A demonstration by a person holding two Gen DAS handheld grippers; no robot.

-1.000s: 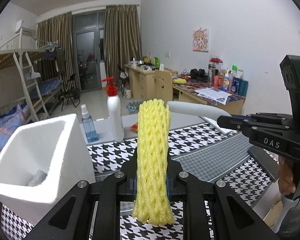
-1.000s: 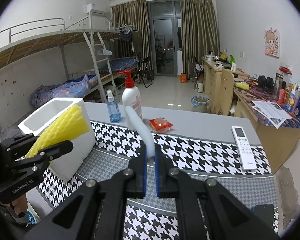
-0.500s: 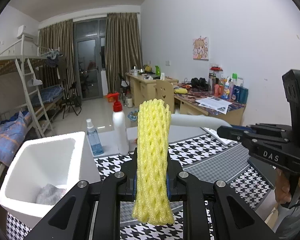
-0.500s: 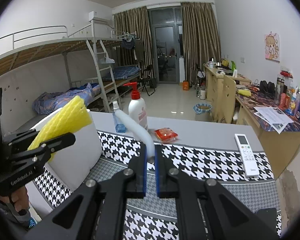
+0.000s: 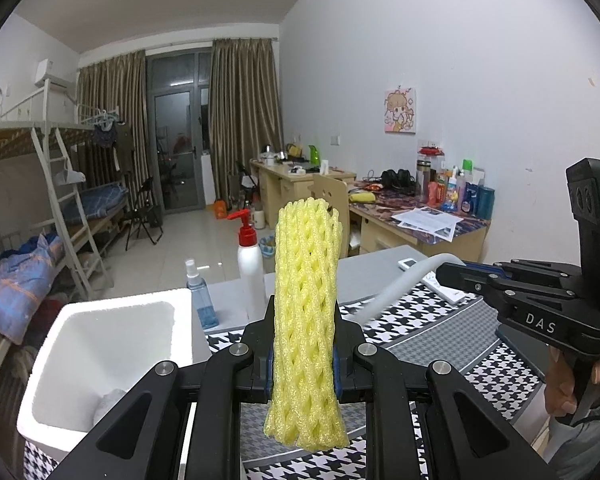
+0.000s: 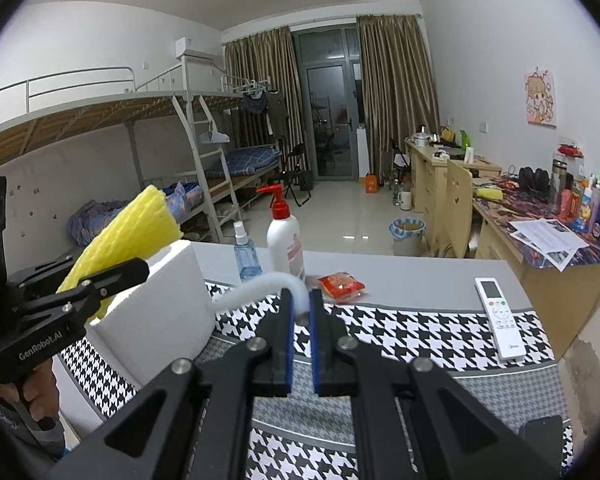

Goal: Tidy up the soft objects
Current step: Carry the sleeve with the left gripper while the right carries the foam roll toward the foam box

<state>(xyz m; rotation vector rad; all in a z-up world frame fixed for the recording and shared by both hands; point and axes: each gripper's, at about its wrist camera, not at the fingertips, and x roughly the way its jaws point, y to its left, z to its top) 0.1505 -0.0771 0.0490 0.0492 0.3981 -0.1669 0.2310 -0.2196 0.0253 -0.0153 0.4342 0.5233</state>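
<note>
A yellow foam net sleeve [image 5: 305,312] stands upright in my left gripper [image 5: 303,320], which is shut on its lower half. To its left stands a white foam box [image 5: 80,368], open on top, with a grey cloth [image 5: 109,400] in the bottom. My right gripper [image 6: 301,312] is shut on one end of a white foam tube [image 6: 260,286], which curves off to the left toward the box [image 6: 160,312]. In the right wrist view the left gripper [image 6: 136,268] holds the net [image 6: 132,236] slanted above the box's near rim. The right gripper [image 5: 446,274] with the tube [image 5: 404,284] shows at the right of the left wrist view.
On the houndstooth tablecloth [image 6: 420,332] behind the box stand a white pump bottle with a red top [image 6: 284,248] and a small blue spray bottle [image 6: 246,256]. A red snack packet [image 6: 341,283] and a white remote [image 6: 500,320] lie further right. A dark phone [image 6: 540,436] lies at the near right.
The left gripper has risen a little with the net, so the box sits lower in its view. The white tube, upright before, has bent over to the left toward the box.
</note>
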